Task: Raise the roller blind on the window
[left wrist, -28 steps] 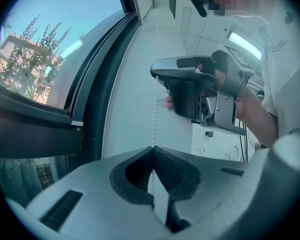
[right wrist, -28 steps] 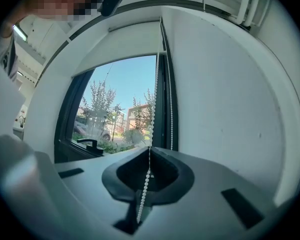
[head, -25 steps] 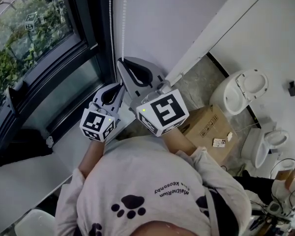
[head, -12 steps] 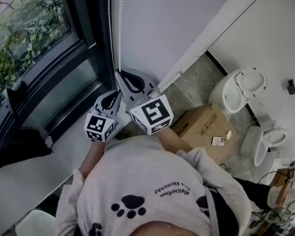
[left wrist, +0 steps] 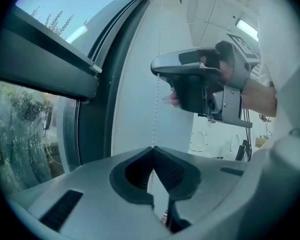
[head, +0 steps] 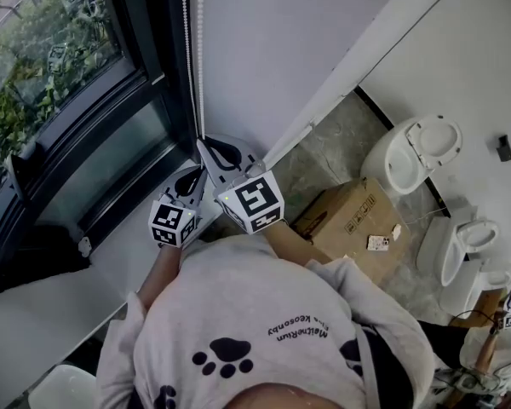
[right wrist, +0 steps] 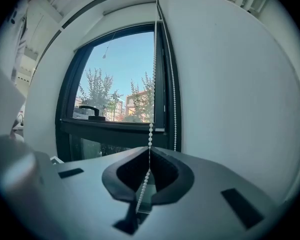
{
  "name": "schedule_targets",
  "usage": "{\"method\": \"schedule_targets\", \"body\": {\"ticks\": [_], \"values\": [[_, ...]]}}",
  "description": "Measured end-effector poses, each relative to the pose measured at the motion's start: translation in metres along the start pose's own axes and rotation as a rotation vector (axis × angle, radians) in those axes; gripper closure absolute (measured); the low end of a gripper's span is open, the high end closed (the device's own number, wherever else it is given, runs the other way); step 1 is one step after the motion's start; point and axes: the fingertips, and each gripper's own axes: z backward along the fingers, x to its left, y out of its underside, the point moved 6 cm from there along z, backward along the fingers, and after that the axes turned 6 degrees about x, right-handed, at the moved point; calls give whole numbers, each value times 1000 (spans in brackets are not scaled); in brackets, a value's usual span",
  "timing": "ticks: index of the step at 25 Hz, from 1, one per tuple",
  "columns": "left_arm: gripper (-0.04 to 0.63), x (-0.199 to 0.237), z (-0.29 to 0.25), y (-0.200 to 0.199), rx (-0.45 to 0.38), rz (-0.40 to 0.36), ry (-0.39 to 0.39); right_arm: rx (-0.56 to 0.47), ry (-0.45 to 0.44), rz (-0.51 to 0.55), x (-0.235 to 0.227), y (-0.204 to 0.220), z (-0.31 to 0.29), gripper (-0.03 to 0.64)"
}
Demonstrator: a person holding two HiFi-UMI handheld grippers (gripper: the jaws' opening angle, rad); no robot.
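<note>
Two strands of white bead chain [head: 190, 49] hang beside the dark window frame [head: 145, 75]. My right gripper [head: 202, 143] is shut on one strand; its beads [right wrist: 151, 126] run down into the closed pads of the right gripper [right wrist: 149, 149] and out below them. My left gripper [head: 198, 175] sits just below and left of it. It is shut on a strand too, and that chain [left wrist: 156, 99] enters the tip of the left gripper [left wrist: 152, 148]. The right gripper [left wrist: 200, 81] shows above in the left gripper view. No blind fabric covers the glass [right wrist: 120, 84].
A second chain strand [right wrist: 173, 104] hangs along the white wall [head: 281, 49]. The white sill [head: 60, 305] runs below the window, with its handle [right wrist: 92, 109] at the left. A cardboard box [head: 353, 224] and two toilets [head: 417, 156] [head: 464, 245] stand on the floor to the right.
Both grippers have come down together, still shut on the chain, and sit lower and smaller in the head view. More chain shows above them.
</note>
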Motion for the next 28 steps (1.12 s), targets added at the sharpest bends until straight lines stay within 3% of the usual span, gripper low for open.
{"method": "schedule_targets", "body": {"ticks": [5,7,8,15,22,28], "values": [[581,-3,3,0,-12,4,30,-5,6,-8,-2,2,-1,606],[470,-4,7,-5,-21,19,46,-4,11,-12,-4,1,0,606],[459,-4,9,-9,-27,33,52,-4,12,-15,-6,1,1,606],[477,-2,35,-58,-89,63,65,-6,15,-21,-7,2,0,606],[503,-3,62,-120,-158,34,39,-8,11,-20,-6,2,0,606],[503,-13,71,-168,-195,-17,64,-7,10,-24,-5,3,2,606]]}}
